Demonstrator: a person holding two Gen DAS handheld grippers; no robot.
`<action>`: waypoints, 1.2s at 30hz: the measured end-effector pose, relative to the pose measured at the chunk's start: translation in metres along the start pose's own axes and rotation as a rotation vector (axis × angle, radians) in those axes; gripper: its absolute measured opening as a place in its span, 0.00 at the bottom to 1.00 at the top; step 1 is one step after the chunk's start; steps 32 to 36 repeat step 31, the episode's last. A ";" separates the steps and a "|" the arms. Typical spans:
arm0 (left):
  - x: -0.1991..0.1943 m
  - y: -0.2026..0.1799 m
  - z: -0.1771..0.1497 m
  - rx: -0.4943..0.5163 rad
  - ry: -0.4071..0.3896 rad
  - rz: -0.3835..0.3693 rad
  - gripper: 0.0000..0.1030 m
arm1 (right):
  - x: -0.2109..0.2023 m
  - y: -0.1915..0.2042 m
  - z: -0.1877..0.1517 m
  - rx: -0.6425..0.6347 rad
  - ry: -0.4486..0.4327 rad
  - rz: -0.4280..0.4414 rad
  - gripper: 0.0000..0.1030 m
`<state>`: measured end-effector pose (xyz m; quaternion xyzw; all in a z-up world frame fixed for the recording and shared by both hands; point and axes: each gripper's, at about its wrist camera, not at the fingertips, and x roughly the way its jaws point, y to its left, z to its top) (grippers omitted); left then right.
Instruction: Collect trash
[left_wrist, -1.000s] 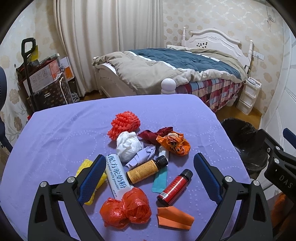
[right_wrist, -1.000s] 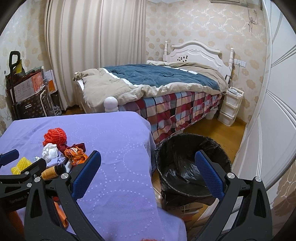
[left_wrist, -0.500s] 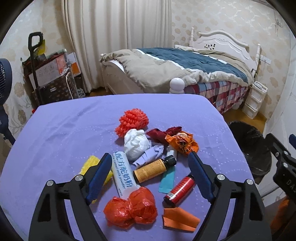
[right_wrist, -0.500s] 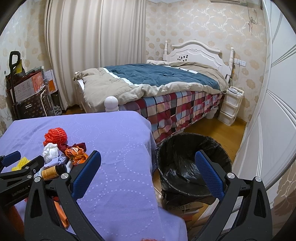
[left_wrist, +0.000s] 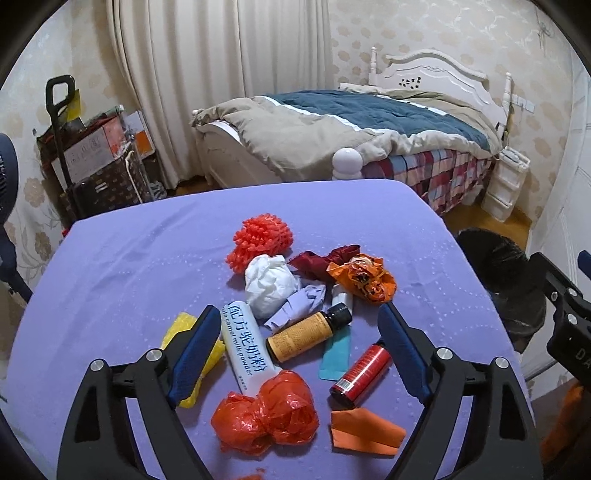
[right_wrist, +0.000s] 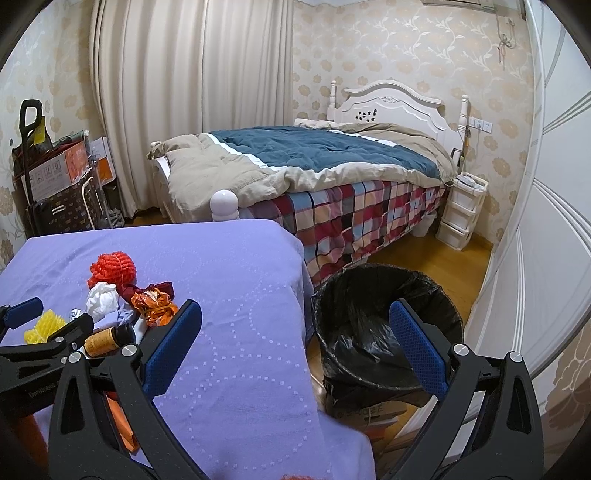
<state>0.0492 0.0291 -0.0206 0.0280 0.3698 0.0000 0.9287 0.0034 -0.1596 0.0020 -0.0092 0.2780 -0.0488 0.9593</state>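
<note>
We hold our left gripper (left_wrist: 297, 330), jaws opening and gripping nothing, above trash (left_wrist: 303, 314) heaped mid-table (left_wrist: 129, 258) toward the near edge; our right gripper (right_wrist: 295, 328) gapes empty at the bin (right_wrist: 384, 295) beside the table's right edge.

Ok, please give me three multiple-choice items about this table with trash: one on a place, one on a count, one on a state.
1. Where does the black-lined bin stand?
A. on the table
B. on the floor beside the table
C. on the bed

2. How many small bottles lie on the purple cloth?
A. two
B. four
C. none

3. What is between the fingers of the right tool?
A. the white paper ball
B. the red bottle
C. nothing

Answers: 1 B, it stands on the wooden floor by the table's edge. 2 A, the amber bottle and the red bottle. 3 C, its fingers stand apart and hold nothing.
</note>
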 end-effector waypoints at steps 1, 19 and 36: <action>0.000 0.000 0.000 -0.002 0.000 -0.003 0.82 | 0.000 0.000 0.000 0.000 0.000 0.000 0.96; -0.008 -0.001 0.000 0.003 -0.056 0.021 0.83 | 0.000 0.004 -0.003 0.001 0.008 -0.002 0.96; -0.009 -0.007 0.003 0.004 -0.066 0.000 0.83 | -0.003 -0.004 -0.017 0.009 0.015 -0.007 0.96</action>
